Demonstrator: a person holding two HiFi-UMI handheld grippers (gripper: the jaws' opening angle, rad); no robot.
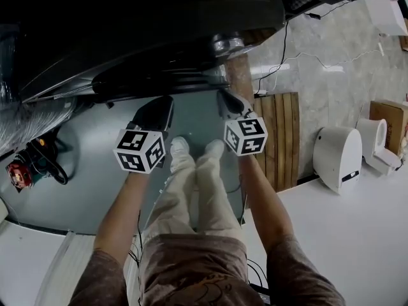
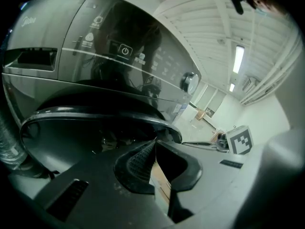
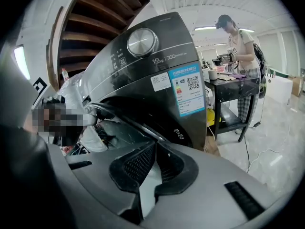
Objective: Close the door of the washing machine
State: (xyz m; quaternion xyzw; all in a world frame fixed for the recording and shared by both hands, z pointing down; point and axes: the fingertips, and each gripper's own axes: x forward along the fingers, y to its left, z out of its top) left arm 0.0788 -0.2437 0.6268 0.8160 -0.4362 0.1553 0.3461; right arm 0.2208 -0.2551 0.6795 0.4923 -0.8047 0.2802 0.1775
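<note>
The dark grey washing machine (image 1: 146,30) fills the top of the head view, and its round door (image 1: 159,81) bulges out of the front. Both grippers point at the door from close by. My left gripper (image 1: 162,104) is shut with nothing between its jaws; in the left gripper view its tips (image 2: 155,142) sit just below the door's curved rim (image 2: 95,111). My right gripper (image 1: 229,101) is also shut and empty, with its tips (image 3: 155,144) near the door's right edge (image 3: 102,112). Whether the door is latched I cannot tell.
A wooden pallet (image 1: 277,139) lies right of the machine, with white devices (image 1: 338,158) and cables (image 1: 299,56) beyond it. Crumpled plastic wrap (image 1: 25,116) and a red object (image 1: 19,174) lie at the left. A person (image 3: 238,37) stands at a black table (image 3: 228,87).
</note>
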